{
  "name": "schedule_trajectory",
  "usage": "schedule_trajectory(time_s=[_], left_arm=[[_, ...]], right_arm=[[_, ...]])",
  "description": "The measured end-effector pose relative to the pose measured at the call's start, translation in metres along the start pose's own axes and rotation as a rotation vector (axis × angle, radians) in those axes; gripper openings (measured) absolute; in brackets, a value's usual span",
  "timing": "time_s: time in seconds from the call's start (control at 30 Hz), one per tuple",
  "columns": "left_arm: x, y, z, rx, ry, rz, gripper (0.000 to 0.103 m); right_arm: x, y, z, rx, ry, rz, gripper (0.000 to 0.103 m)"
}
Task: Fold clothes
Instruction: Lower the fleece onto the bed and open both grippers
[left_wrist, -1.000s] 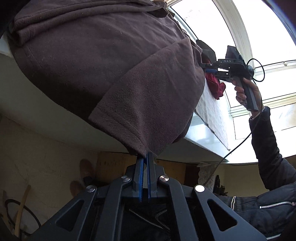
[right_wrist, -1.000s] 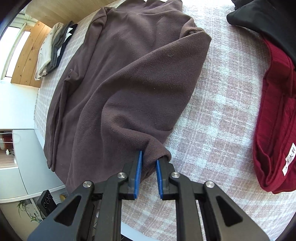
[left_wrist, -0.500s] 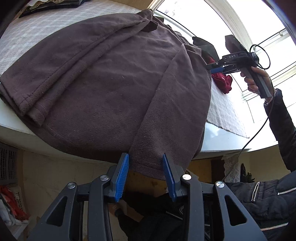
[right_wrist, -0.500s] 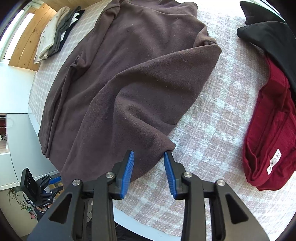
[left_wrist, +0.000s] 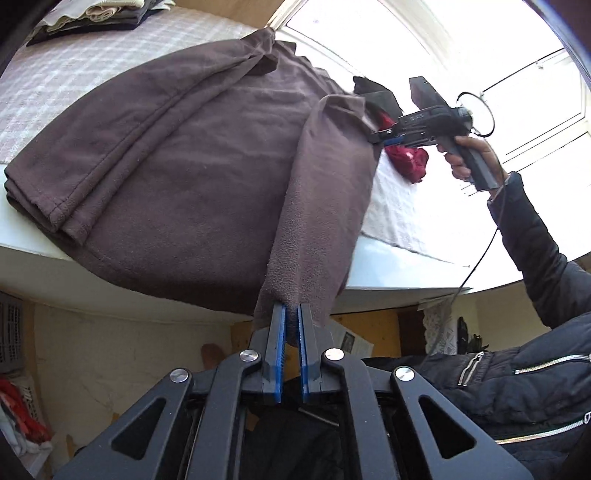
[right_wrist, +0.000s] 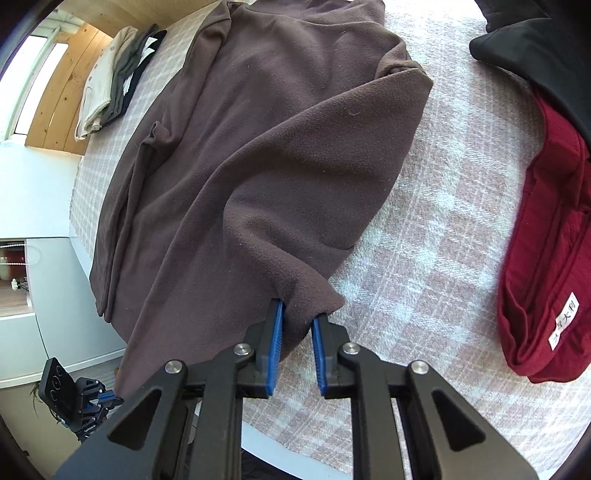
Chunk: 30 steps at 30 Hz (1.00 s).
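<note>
Brown fleece garment (right_wrist: 258, 155) spread on the checked cloth (right_wrist: 436, 236) that covers the table, its lower portion draped over the table's near edge (left_wrist: 399, 254). One sleeve lies folded along the garment's far side (left_wrist: 122, 155). The left gripper (left_wrist: 291, 314), jaws clenched, grasps the hanging hem of the fleece below the table edge; fabric fills the narrow gap between its blue pads (left_wrist: 279, 332). The right gripper (right_wrist: 297, 321) grasps a bunched fold of the same garment's side edge, just above the cloth, with jaws closed against the fleece on both sides. In the left wrist view the right gripper (left_wrist: 380, 138) appears at the garment's far edge, held by the right hand (left_wrist: 472, 155).

Beside the fleece, toward the table's right side: a red garment (right_wrist: 539, 258) with a white label, and a black garment (right_wrist: 535, 40) partly over it. At the far corner: a stack of folded clothes (right_wrist: 114, 77).
</note>
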<state>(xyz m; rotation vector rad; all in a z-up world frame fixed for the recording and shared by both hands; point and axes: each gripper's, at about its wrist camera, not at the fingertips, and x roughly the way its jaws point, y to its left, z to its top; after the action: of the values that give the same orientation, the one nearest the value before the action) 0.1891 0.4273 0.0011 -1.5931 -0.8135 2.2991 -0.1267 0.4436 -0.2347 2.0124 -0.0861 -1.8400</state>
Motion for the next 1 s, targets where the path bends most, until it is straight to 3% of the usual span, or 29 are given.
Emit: schedule_trajectory(time_s=[0.07,0.17,0.27,0.33,0.37,0.4,0.43,0.47,0.63,0.8,0.83,0.9,0.93,1.0], left_arm=[[0.010,0.011,0.001,-0.017,0.048,0.052,0.008],[-0.005,0.006,0.003,0.033,0.031,0.126,0.009],[-0.021,-0.015,0.020,0.097,-0.025,0.149,0.020],[-0.017,-0.045,0.043,0.187,-0.057,0.152,0.025],[-0.006,-0.063,0.058,0.235,-0.063,0.129,0.029],[0.005,-0.081,0.073,0.283,-0.069,0.108,0.039],[0.018,-0.099,0.090,0.328,-0.075,0.096,0.046],[0.032,-0.116,0.107,0.374,-0.081,0.083,0.046],[0.115,-0.185,0.178,0.552,-0.053,0.119,0.050],[0.181,-0.199,0.204,0.611,0.068,0.067,0.051],[0.193,-0.195,0.204,0.616,0.114,0.070,0.051],[0.209,-0.186,0.199,0.635,0.178,0.088,0.051],[0.204,-0.186,0.194,0.668,0.160,0.075,0.051],[0.201,-0.181,0.190,0.677,0.164,0.062,0.051]], right_arm=[[0.008,0.004,0.000,-0.023,0.050,-0.018,0.019],[-0.008,0.010,-0.007,-0.070,0.051,-0.009,0.019],[-0.042,0.006,-0.005,-0.066,-0.047,0.041,0.019],[-0.057,0.001,0.009,-0.054,-0.125,0.007,0.019],[-0.063,-0.001,0.017,-0.047,-0.164,-0.022,0.023],[-0.065,-0.003,0.027,-0.038,-0.190,-0.048,0.036],[-0.063,-0.006,0.038,-0.024,-0.200,-0.060,0.042],[-0.061,-0.012,0.048,-0.008,-0.207,-0.061,0.044],[-0.036,-0.031,0.078,-0.002,-0.191,-0.122,0.044],[-0.013,-0.030,0.084,-0.061,-0.153,-0.129,0.044],[-0.011,-0.030,0.084,-0.071,-0.146,-0.121,0.043],[-0.009,-0.030,0.084,-0.088,-0.131,-0.096,0.022],[-0.011,-0.030,0.085,-0.093,-0.133,-0.087,0.012],[-0.021,-0.031,0.091,-0.097,-0.156,-0.075,0.008]])
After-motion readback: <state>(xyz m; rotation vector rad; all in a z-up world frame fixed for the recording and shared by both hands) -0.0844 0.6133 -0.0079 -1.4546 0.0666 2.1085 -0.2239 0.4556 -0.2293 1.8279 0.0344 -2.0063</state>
